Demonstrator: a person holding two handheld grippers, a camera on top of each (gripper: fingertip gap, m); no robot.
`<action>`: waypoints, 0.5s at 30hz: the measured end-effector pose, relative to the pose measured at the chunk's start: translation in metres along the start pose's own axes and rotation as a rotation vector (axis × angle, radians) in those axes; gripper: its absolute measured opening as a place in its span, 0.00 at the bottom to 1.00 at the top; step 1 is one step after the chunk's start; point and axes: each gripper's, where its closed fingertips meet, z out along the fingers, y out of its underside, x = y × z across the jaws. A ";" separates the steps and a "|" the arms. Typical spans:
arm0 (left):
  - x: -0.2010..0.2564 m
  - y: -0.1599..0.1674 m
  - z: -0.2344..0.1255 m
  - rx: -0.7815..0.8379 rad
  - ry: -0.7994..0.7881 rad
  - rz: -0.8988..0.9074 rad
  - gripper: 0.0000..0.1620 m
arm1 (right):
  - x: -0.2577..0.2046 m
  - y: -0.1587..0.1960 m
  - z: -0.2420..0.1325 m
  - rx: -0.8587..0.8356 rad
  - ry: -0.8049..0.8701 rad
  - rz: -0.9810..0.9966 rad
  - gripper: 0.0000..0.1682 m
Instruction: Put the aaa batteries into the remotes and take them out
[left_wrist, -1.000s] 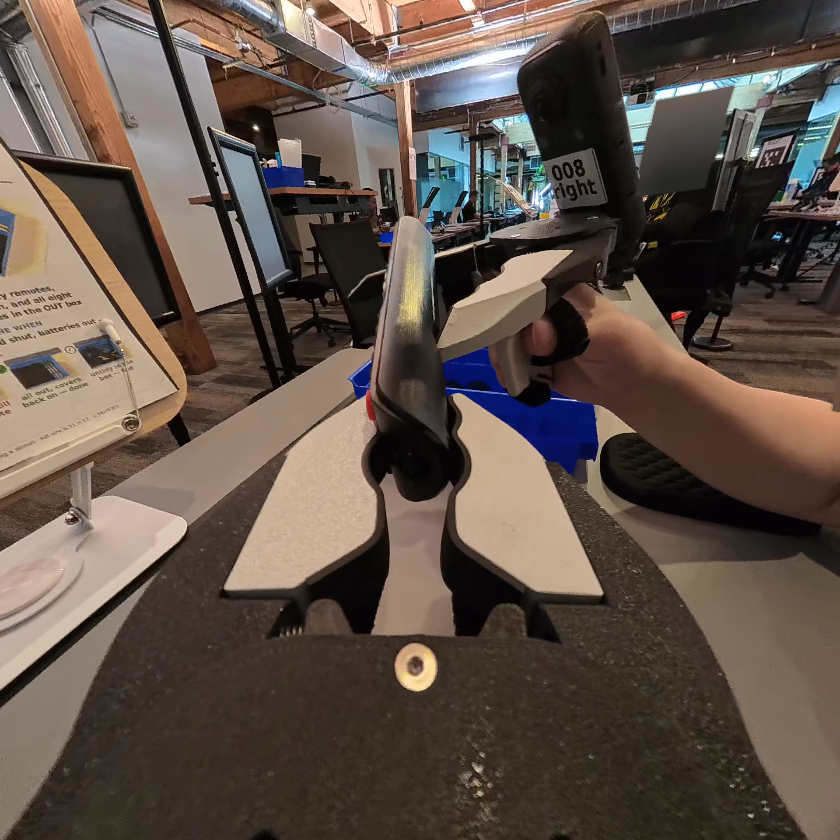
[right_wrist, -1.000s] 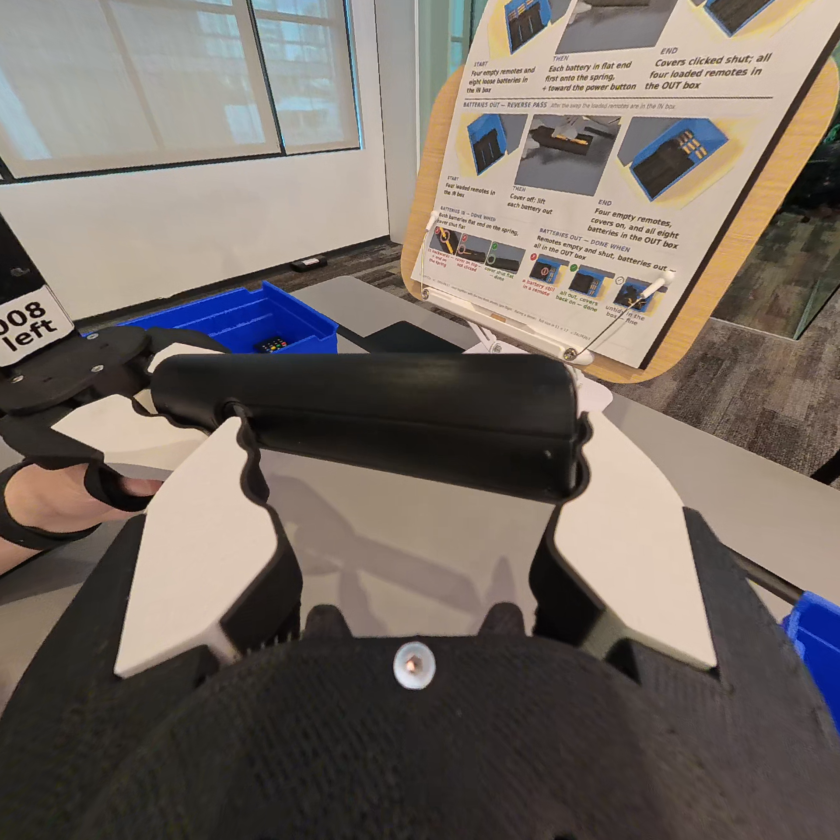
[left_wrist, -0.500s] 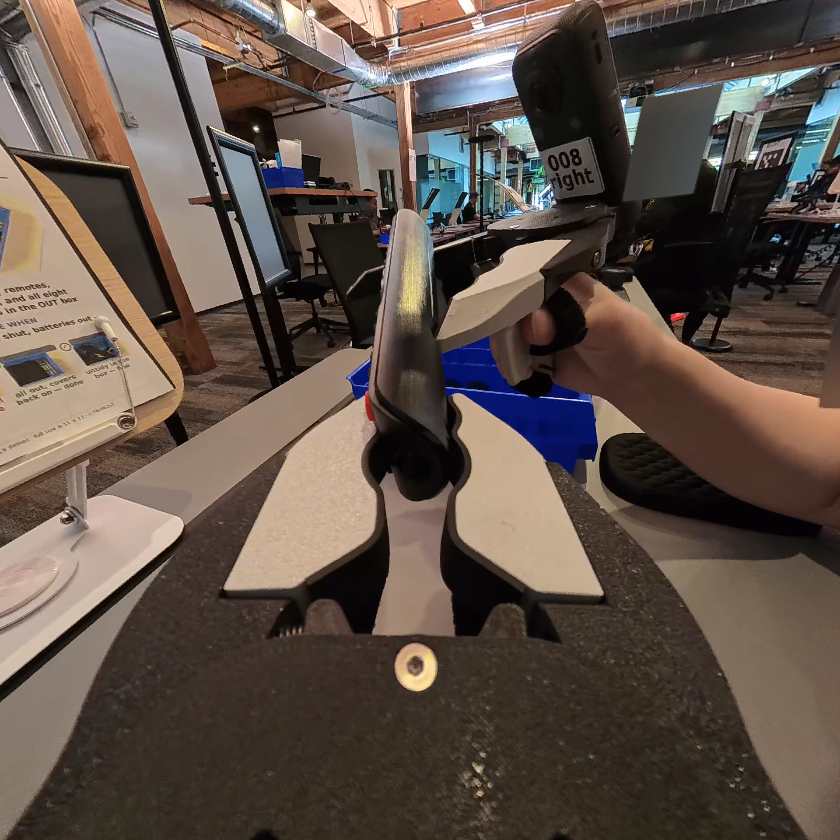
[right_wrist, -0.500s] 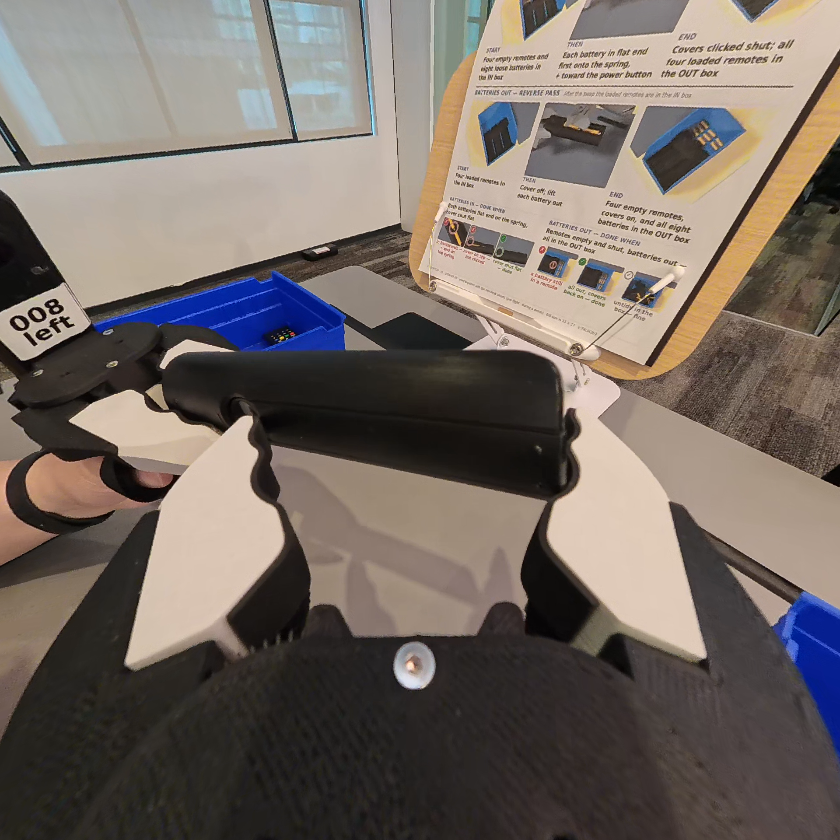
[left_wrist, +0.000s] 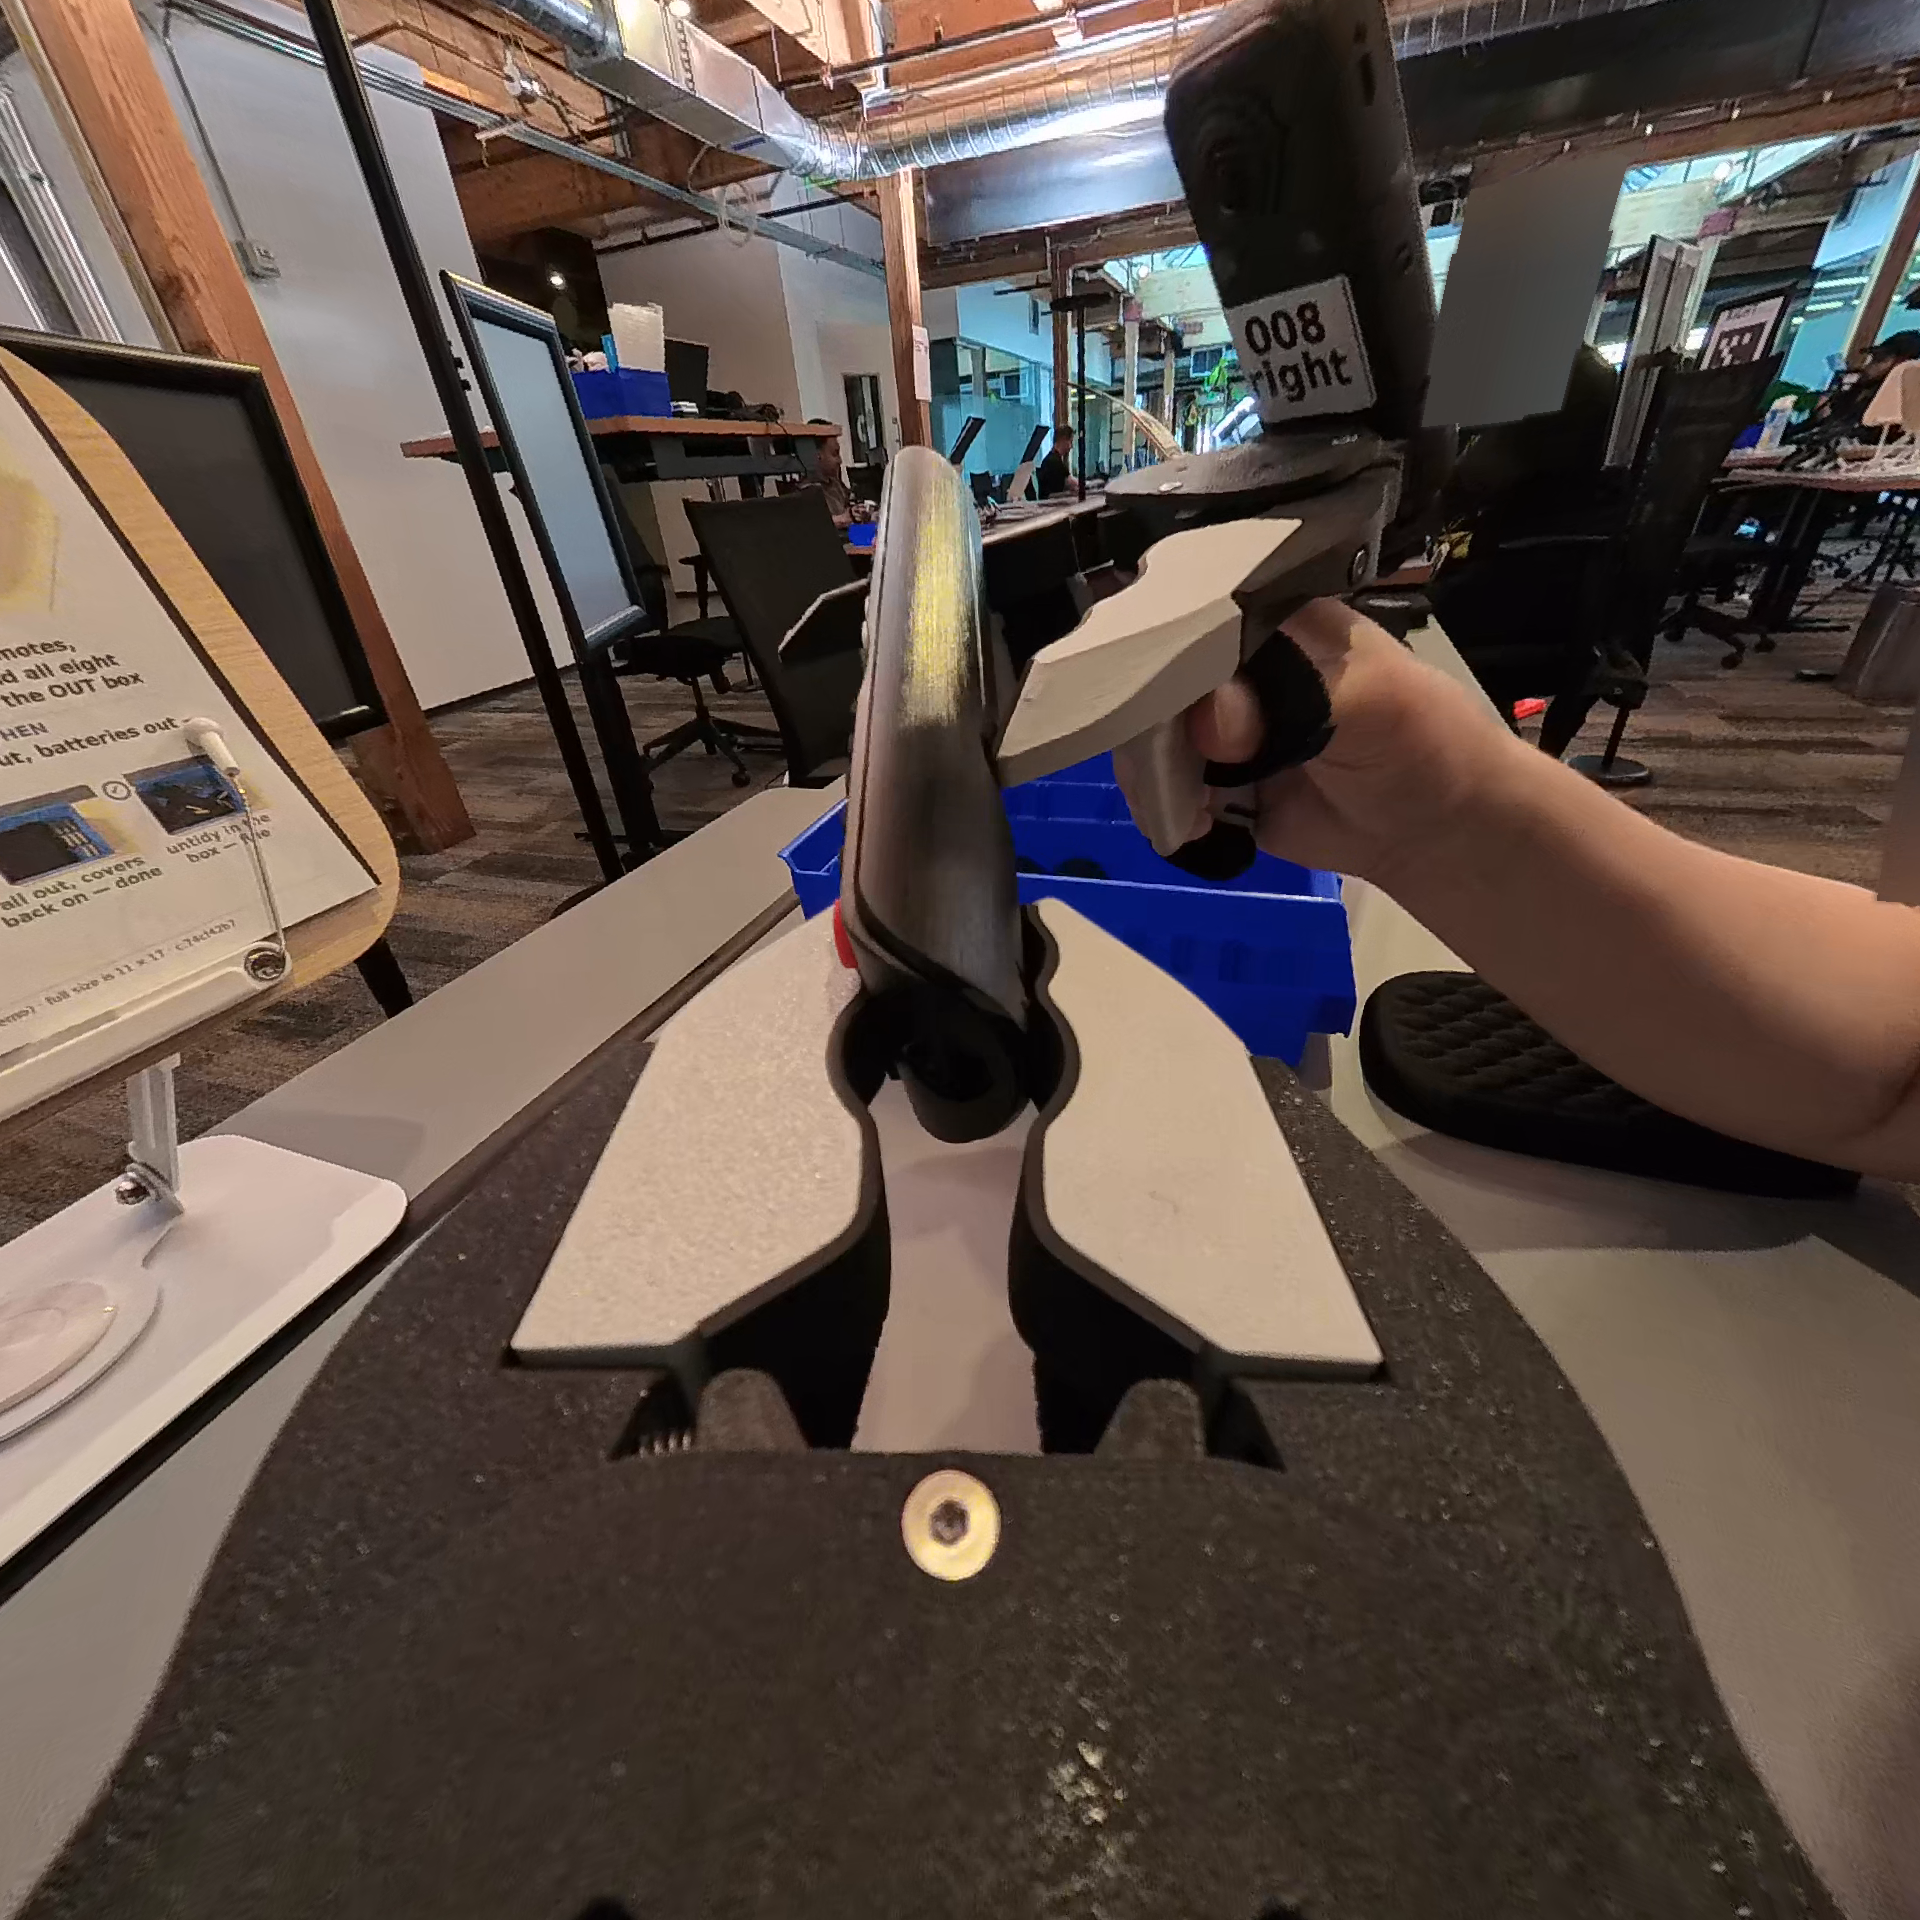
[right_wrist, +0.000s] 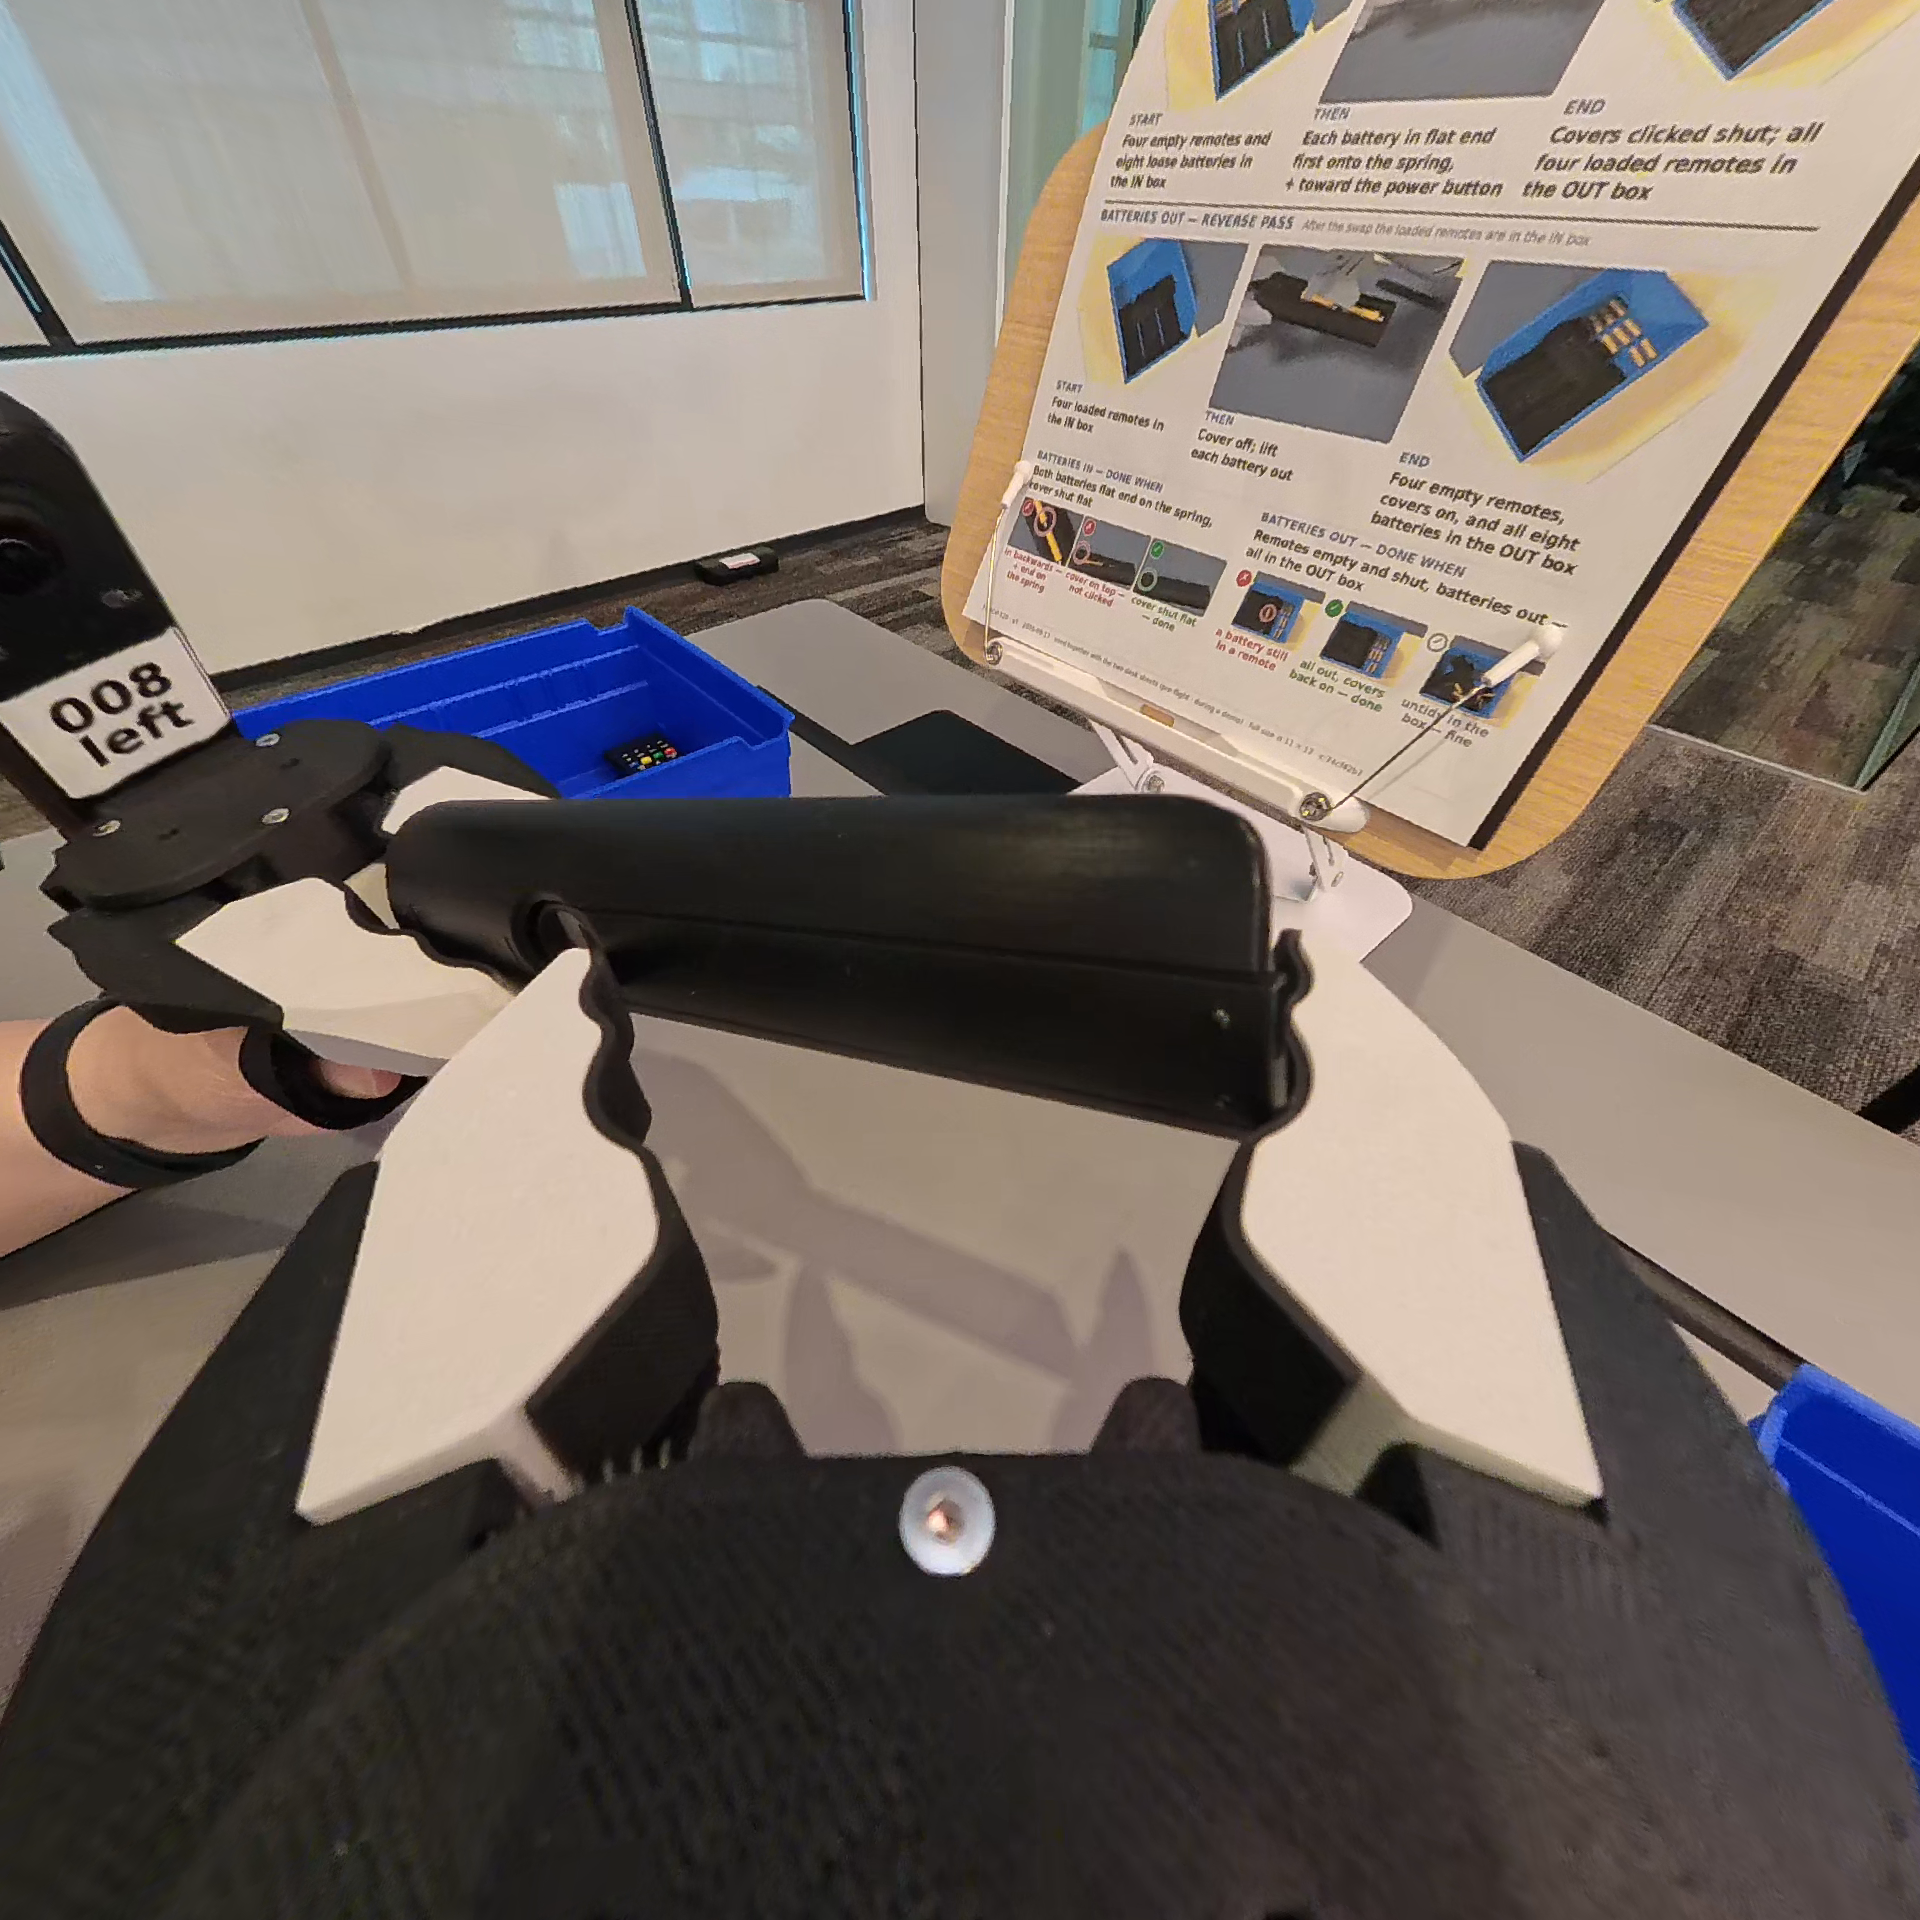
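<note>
A black remote (left_wrist: 925, 727) is held in the air between both grippers. My left gripper (left_wrist: 945, 997) is shut on one end of it, and the remote stands up and away from the fingertips. In the right wrist view the remote (right_wrist: 883, 894) lies crosswise. My right gripper (right_wrist: 935, 997) is shut on it lengthwise, with one fingertip at its right end and the other in a notch farther left. The left gripper (right_wrist: 343, 914) holds the left end there. The right gripper (left_wrist: 1143, 644) shows beside the remote in the left wrist view. No batteries are visible.
A blue bin (right_wrist: 520, 686) on the grey table holds a small remote with coloured buttons (right_wrist: 644, 753). Another blue bin (left_wrist: 1195, 935) stands behind the held remote. An instruction board (right_wrist: 1455, 364) stands on a white base. A black pad (left_wrist: 1538, 1081) lies under the right forearm.
Both grippers keep their hold on the remote. The remote has tilted slightly, its right end lower in the right wrist view, and the right gripper sits a little higher in the left wrist view.
</note>
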 end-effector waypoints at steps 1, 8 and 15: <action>0.000 0.000 0.000 -0.004 0.000 0.005 0.15 | 0.000 0.000 0.000 0.001 -0.002 -0.001 0.69; -0.003 -0.007 -0.007 0.041 0.062 -0.095 0.14 | -0.009 -0.015 -0.015 0.091 -0.160 0.065 0.50; 0.000 -0.014 -0.003 0.098 0.140 -0.234 0.14 | -0.010 -0.029 -0.027 0.148 -0.204 0.025 0.37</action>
